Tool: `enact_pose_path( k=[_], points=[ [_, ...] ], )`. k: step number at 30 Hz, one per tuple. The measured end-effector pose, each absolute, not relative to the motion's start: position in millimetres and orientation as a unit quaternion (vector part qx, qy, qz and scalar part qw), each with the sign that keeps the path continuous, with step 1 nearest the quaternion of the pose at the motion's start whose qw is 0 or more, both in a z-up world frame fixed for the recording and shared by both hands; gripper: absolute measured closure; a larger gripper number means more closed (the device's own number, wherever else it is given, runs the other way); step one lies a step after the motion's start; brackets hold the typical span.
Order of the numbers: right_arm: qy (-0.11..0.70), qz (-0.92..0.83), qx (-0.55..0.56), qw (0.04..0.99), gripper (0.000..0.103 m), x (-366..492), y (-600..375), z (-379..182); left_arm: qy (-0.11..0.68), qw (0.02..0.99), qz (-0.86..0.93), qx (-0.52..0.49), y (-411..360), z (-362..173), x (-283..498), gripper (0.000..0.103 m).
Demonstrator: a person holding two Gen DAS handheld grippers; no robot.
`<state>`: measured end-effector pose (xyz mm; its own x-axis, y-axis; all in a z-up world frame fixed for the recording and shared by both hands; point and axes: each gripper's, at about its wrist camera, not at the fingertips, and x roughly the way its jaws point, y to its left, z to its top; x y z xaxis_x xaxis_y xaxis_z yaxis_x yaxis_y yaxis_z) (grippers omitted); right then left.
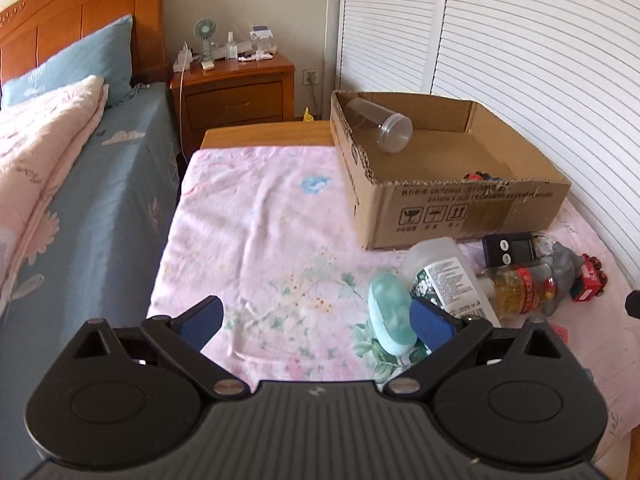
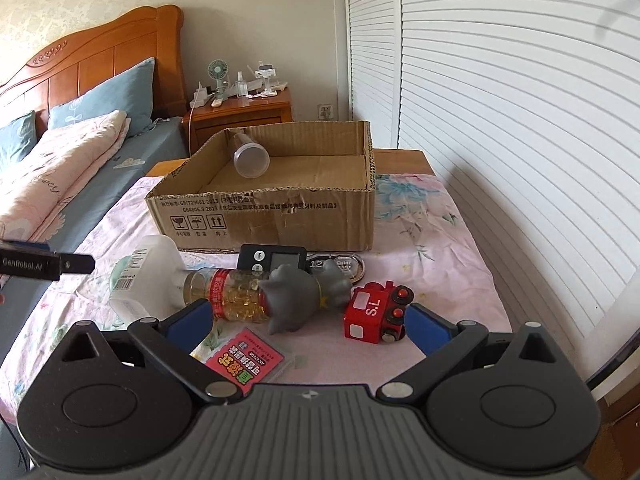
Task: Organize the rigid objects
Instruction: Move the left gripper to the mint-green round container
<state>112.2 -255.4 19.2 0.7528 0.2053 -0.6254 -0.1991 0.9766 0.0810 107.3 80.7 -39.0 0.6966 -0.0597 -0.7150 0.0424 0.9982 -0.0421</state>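
Note:
A cardboard box (image 1: 460, 208) (image 2: 280, 220) stands on the pink sheet and holds a clear plastic jar (image 1: 386, 126) (image 2: 250, 156) and a small dark item (image 1: 480, 177). In front of it lie a white bottle (image 1: 444, 276) (image 2: 148, 276), a mint oval case (image 1: 390, 314), an amber bottle (image 1: 516, 288) (image 2: 236, 296), a grey toy (image 2: 304, 292), a black timer (image 2: 272, 258) and a red toy train (image 2: 378, 314). A pink card case (image 2: 244, 360) lies nearest. My left gripper (image 1: 318, 324) is open, its right finger beside the mint case. My right gripper (image 2: 308, 328) is open above the pile.
A bed (image 1: 52, 152) with a blue pillow and pink quilt lies to the left. A wooden nightstand (image 1: 232, 88) with a small fan stands behind. White louvred doors (image 2: 500, 100) run along the right. The left gripper's body (image 2: 40, 266) shows at the right wrist view's left edge.

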Motion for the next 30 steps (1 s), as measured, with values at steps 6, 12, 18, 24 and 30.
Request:
enact_pose_path(
  k=[6, 12, 18, 24, 30],
  points=[
    [0.341, 0.096, 0.008, 0.935, 0.0, 119.3, -254.4, 15.0, 0.397, 0.916, -0.037, -0.043, 80.1, -53.9, 115.8, 0.004],
    [0.347, 0.092, -0.001, 0.933, 0.0, 126.6, -249.3, 13.2, 0.407, 0.911, -0.038, -0.058, 83.8, -66.5, 125.1, 0.003],
    [0.359, 0.096, -0.015, 0.928, 0.0, 133.3, -242.2, 7.0, 0.406, 0.911, -0.023, -0.07, 98.4, -69.0, 125.8, 0.003],
    [0.372, 0.12, -0.051, 0.919, 0.0, 135.4, -233.1, -3.6, 0.409, 0.909, -0.021, -0.075, 107.3, -74.5, 121.0, 0.003],
    [0.389, 0.201, -0.086, 0.895, 0.0, 131.5, -219.7, -21.9, 0.419, 0.905, -0.034, -0.061, 100.2, -84.3, 120.1, 0.003]
  ],
)
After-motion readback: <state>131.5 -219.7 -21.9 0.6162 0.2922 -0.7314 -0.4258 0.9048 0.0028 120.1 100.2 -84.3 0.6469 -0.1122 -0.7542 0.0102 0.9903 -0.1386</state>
